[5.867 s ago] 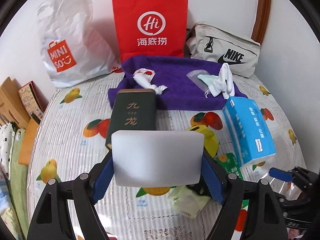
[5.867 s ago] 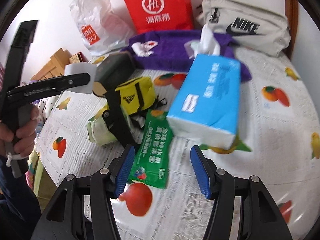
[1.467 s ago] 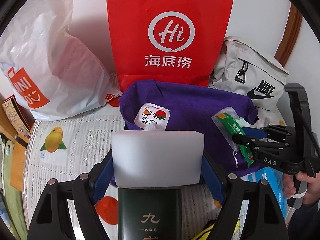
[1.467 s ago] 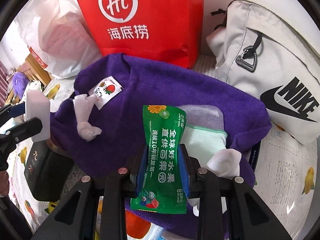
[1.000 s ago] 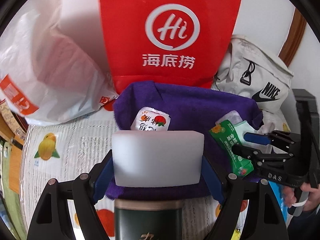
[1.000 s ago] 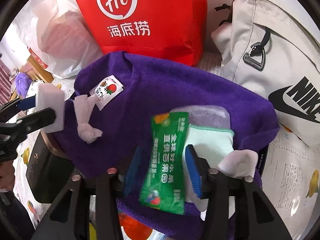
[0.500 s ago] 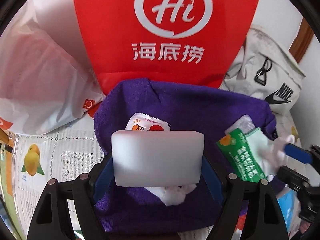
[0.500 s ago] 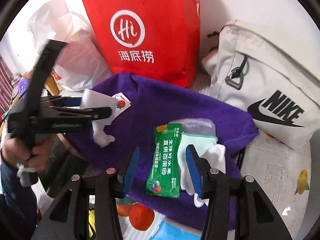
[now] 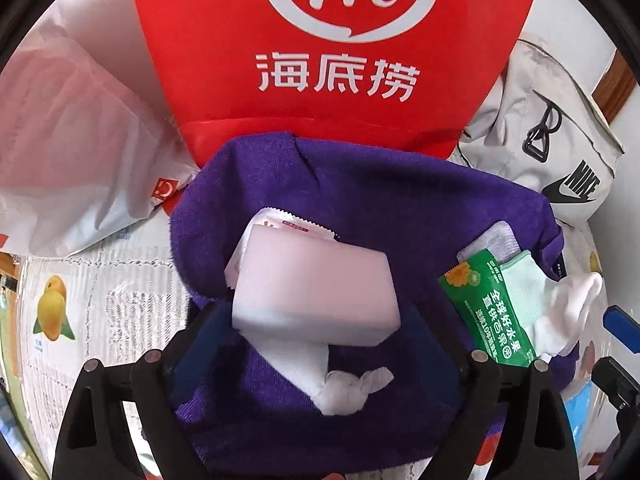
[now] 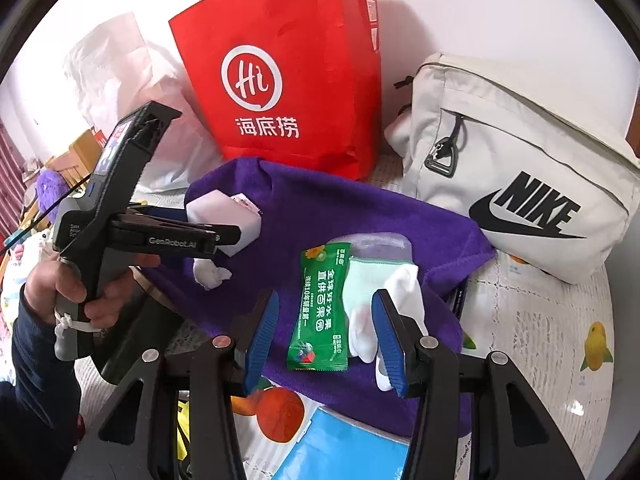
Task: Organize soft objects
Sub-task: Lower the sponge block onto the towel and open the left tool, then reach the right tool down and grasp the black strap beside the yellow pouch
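Over the purple towel (image 9: 400, 192), at about six o'clock from the red paper bag (image 9: 332, 40), our left gripper (image 9: 316, 336) is letting go of the white sponge block (image 9: 316, 284): its jaws are opening and the block, tilted and free of the pads, sits between them, half on a small white sachet (image 9: 288, 222) and just above a knotted white cloth (image 9: 344, 388).

Our right gripper (image 10: 324, 340) hangs above the towel's near edge with its jaws apart and nothing held; the green snack packet (image 10: 320, 300) lies flat below it, with a white glove (image 10: 384, 292) at its three o'clock side.

We judge the main risk to be the landing. The block rests on uneven things, so it may tip off the sachet and roll toward seven o'clock, where the towel ends and the fruit-print tablecloth (image 9: 100, 300) begins. If we pull the left gripper away while a pad brushes the block, we may drag it with us. The knotted cloth could also catch a finger. On the right, a careless drop could nudge the packet or glove over the towel's near edge.
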